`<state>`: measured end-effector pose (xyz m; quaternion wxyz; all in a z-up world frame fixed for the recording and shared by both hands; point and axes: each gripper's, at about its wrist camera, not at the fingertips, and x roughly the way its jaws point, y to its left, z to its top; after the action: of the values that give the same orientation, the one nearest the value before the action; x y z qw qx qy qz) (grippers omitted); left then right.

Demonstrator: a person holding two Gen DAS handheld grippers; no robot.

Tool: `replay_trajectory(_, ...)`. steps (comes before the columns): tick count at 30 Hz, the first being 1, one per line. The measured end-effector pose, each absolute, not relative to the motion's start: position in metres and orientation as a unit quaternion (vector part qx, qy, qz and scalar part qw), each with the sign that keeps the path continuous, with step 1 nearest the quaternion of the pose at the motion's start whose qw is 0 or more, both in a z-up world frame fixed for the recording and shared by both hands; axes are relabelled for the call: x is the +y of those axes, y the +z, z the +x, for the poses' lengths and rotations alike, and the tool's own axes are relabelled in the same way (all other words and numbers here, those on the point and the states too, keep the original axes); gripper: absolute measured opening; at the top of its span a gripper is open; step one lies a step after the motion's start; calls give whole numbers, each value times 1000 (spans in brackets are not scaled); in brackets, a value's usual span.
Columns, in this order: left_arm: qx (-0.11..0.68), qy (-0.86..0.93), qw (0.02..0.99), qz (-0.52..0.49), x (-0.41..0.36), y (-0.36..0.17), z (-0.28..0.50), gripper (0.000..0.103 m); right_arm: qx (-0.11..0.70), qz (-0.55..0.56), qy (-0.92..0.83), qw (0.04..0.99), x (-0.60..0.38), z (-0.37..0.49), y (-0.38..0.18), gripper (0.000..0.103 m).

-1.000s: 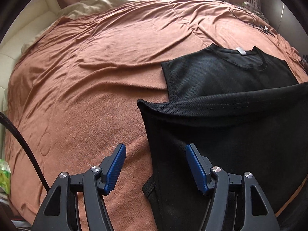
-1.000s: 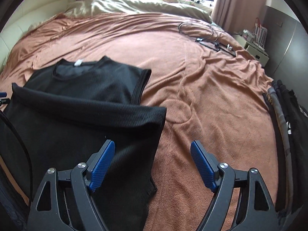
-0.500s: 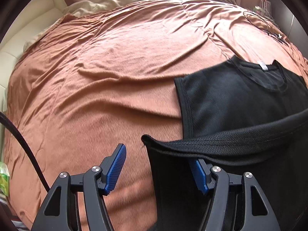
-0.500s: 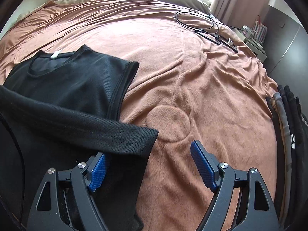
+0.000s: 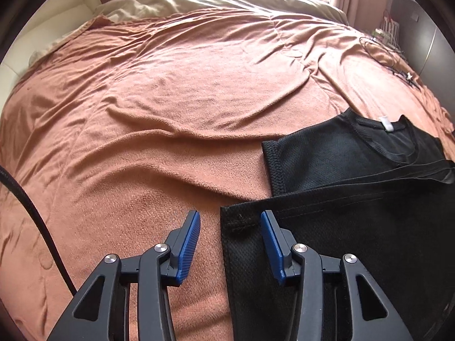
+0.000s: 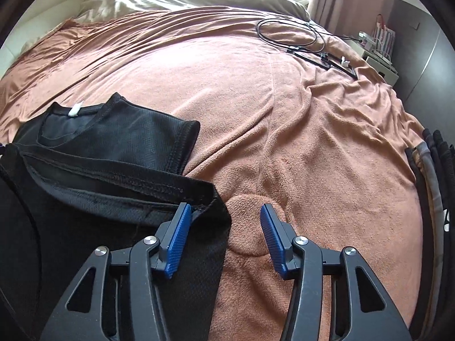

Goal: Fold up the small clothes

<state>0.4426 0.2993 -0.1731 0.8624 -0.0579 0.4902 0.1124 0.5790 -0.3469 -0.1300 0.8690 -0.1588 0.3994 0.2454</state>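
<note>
Two grippers work a black sleeveless shirt [image 5: 355, 193] lying on the brown blanket [image 5: 176, 119] of a bed, its bottom hem already brought up over the body toward the neckline, so the fold in half looks to be the step in hand. In the left wrist view the left gripper [image 5: 230, 221] straddles the hem's near corner at about 6 o'clock, its jaws closing with the cloth between them but the pads not yet pressing. In the right wrist view the right gripper [image 6: 224, 216] does the same at the hem's other corner, jaws closing around the edge, not yet pinched. Next, I judge, both must finish the pinch and carry the hem evenly toward the collar. No container shows; a stack of dark folded clothes [image 6: 432, 176] sits at 3 o'clock on the bed's edge.
</note>
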Motion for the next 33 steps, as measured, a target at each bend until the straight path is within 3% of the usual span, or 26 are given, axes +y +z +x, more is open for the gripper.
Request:
replay_trajectory(7, 490, 103, 863, -67, 300, -175, 437, 46, 395, -130, 256, 872, -372, 576, -117, 48)
replay_trajectory(18, 496, 91, 858, -95, 300, -187, 448, 13, 410, -114, 271, 864, -377, 582, -120, 48)
replay_trajectory(21, 492, 93, 861, -88, 298, -185, 446, 10, 420, -106, 278, 857, -365, 594, -129, 34)
replay_trajectory(25, 483, 102, 866, -82, 299, -176, 439, 8, 422, -100, 277, 858, -357, 604, -138, 4)
replay_trajectory(33, 454, 118, 881, -54, 295, -148, 436, 7, 387, -94, 271, 876, -367, 591, -117, 1)
